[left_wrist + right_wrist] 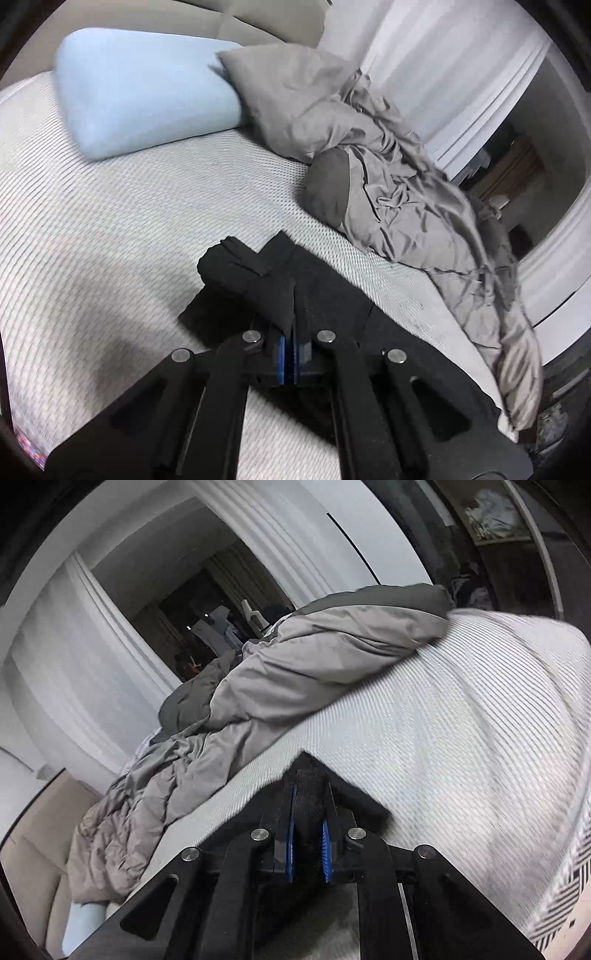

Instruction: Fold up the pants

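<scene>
1. Left hand-held gripper (291, 341) is clenched on a fold of the black pants (258, 280).
2. Right hand-held gripper (309, 827) grips black pants fabric (310, 794).
3. Pants lie on the bed (110, 229), near a grey duvet (399, 192) and blue pillow (144, 88).

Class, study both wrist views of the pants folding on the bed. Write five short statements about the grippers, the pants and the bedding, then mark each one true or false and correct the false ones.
1. The left gripper is shut on the black pants. True.
2. The right gripper is open and holds nothing. False: black fabric sits clamped between its blue pads.
3. The pillow is red. False: it is light blue.
4. A crumpled grey duvet lies beside the pants. True.
5. The pants lie on a bare wooden floor. False: they rest on the ribbed white mattress.
</scene>
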The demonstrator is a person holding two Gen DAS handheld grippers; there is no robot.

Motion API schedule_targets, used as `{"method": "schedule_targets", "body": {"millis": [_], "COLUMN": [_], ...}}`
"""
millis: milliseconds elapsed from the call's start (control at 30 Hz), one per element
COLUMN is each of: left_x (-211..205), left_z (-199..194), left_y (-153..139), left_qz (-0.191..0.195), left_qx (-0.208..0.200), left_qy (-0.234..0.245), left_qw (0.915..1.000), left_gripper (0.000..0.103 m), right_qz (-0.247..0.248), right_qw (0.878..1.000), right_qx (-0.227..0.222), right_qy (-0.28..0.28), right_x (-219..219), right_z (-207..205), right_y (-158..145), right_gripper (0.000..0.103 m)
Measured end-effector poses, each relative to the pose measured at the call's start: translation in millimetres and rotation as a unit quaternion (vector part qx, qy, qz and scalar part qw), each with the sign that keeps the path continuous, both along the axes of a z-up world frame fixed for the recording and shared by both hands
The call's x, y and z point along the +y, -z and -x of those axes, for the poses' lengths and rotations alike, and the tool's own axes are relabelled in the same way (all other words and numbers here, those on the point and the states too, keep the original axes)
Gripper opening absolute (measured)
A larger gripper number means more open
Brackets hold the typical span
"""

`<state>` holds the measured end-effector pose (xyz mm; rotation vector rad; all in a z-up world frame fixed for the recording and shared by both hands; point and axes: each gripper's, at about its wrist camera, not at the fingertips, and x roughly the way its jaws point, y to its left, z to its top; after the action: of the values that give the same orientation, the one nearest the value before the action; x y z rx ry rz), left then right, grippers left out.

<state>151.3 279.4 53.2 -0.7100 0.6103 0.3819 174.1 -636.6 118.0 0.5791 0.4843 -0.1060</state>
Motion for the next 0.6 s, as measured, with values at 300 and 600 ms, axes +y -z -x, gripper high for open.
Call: {"method": "schedule_targets", "body": {"millis": [300, 600], "left_x": [13.0, -3.5], "left_z": [-152.7, -64.3], "left_y": [27.8, 48.6], "left_qz": [-0.036, 0.009], "left_qx": [0.067, 0.039], "left_qy": [0.017, 0.022], "left_qw": [0.9969, 0.9989], "left_gripper": [0.096, 0.097], "right_qz": [0.104, 0.064], "right_qw": [0.992, 0.997], "right_qx": [0.057, 0.028], "right_qy": [0.031, -0.030], "right_x": [37.2, 52.2], "right_z": [-150.1, -81.9], "right_y": [-1.6, 20.4], "right_gripper": [0.060, 0.092]}}
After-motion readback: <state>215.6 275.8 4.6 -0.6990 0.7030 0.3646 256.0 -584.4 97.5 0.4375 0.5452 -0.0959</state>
